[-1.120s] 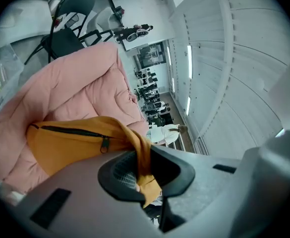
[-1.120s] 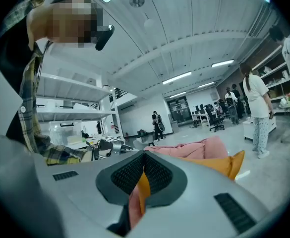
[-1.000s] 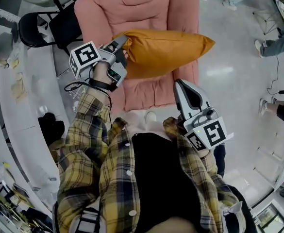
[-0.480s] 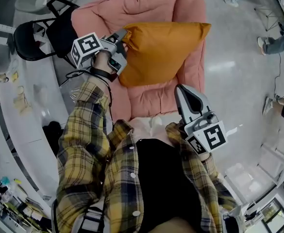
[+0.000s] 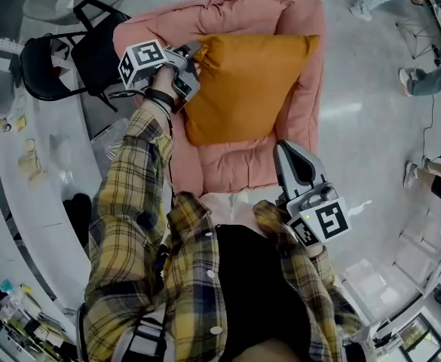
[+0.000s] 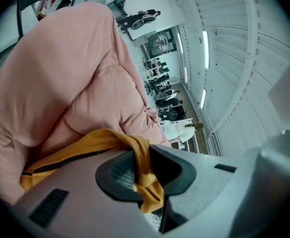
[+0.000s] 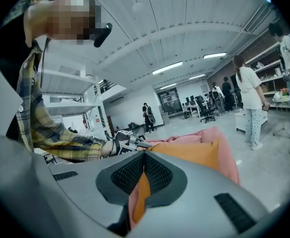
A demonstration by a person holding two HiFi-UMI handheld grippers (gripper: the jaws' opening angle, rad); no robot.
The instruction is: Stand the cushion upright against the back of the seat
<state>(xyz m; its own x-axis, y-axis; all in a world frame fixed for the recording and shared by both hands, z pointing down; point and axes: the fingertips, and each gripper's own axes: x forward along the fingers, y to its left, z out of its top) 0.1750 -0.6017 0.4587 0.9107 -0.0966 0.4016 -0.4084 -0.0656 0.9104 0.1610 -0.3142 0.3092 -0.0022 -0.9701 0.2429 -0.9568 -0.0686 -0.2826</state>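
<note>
Cushion all but stood up; only the release is left.
Nearest me, my right gripper hangs over the near edge of the seat, jaws pressed together on nothing. Farther on, the orange cushion leans on the seat's far back. My left gripper pinches its far-left corner, jaws just easing apart with fabric between them. I judge only letting go remains.
</note>
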